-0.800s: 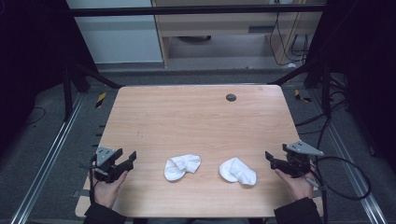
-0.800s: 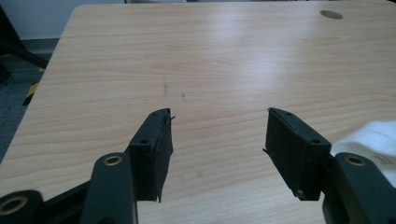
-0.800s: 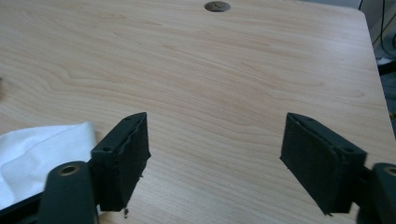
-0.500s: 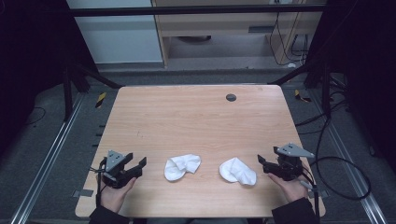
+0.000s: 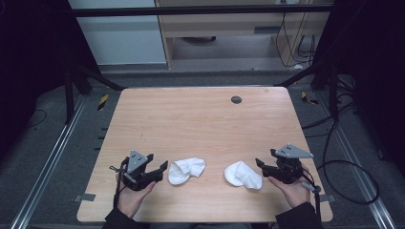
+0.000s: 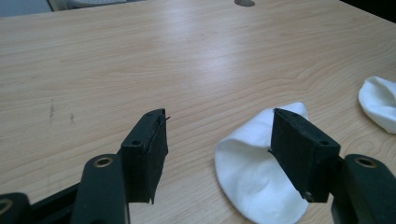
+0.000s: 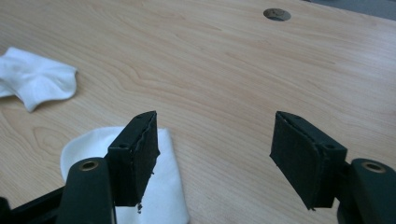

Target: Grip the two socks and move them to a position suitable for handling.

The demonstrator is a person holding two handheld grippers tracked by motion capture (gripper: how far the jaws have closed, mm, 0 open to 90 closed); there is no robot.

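Two white socks lie near the front of the wooden table. In the high view the left sock sits just right of my left gripper, and the right sock lies just left of my right gripper. In the left gripper view my left gripper stands open just above the table, with a sock lying partly behind its right jaw and the other sock at the right edge. In the right gripper view my right gripper is open, with a sock under its left jaw and the second sock farther left.
A round dark cable hole sits near the table's far edge, also seen as the hole in the right gripper view. Dark frame bars and cables surround the table. Bare wood stretches beyond the socks.
Both hands have moved inward from the table's side edges, bringing each gripper close to its nearest sock. The socks have not moved.
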